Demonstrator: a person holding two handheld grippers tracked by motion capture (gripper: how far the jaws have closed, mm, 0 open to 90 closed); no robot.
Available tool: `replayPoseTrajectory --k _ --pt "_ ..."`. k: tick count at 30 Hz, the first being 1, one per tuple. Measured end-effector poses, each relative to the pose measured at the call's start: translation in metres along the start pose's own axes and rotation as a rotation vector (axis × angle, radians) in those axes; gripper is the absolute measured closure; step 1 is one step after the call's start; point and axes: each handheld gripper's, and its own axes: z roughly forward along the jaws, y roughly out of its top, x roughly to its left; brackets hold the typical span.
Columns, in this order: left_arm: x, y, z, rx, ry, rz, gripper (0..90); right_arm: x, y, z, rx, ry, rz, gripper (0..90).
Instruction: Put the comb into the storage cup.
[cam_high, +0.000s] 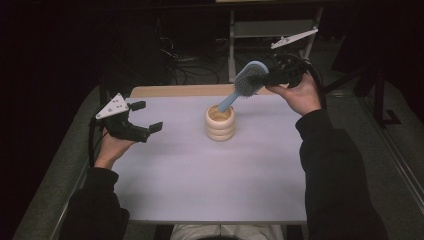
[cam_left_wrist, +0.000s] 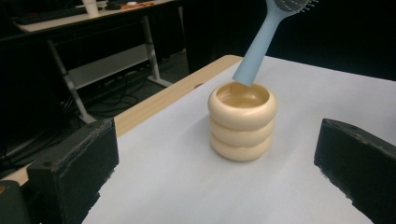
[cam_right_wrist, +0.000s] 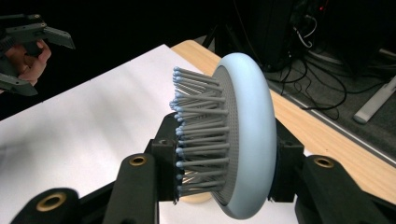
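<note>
Table: white top, wooden strip showing along the far edge.

Holder: cream cup shaped as three stacked rings, upright near the middle of the table, toward the far side; seen between the left gripper's jaws in the left gripper view.

Hairbrush: pale blue, grey bristles, tilted; handle tip just at the holder's mouth, head raised up and to the right.

Right gripper: above the table's far right corner, clenched on the hairbrush head, one jaw against the bristles, one on the back.

Left gripper: near the table's left edge, released, jaws wide apart, nothing between them.
</note>
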Motion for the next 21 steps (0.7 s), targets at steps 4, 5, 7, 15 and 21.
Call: replayPoseTrajectory --k 4,5,7,15,21 --pt "-0.001 -0.011 -0.006 0.010 0.006 -0.003 0.0 0.002 0.001 0.009 0.025 0.001 -0.010 54.9" --pt "-0.001 -0.014 -0.008 0.012 0.010 0.000 0.0 0.002 0.001 0.011 0.028 0.003 -0.007 54.9" --pt "-0.001 -0.019 -0.012 0.012 0.018 -0.006 0.0 0.003 0.001 0.015 0.033 0.010 -0.004 54.9" --pt "0.001 -0.037 -0.024 -0.014 0.041 -0.042 0.0 0.003 -0.001 0.032 0.054 0.017 -0.002 54.9" --pt "-0.002 -0.055 -0.029 -0.016 0.050 -0.079 0.0 0.003 -0.003 0.044 0.074 0.019 -0.004 54.9"
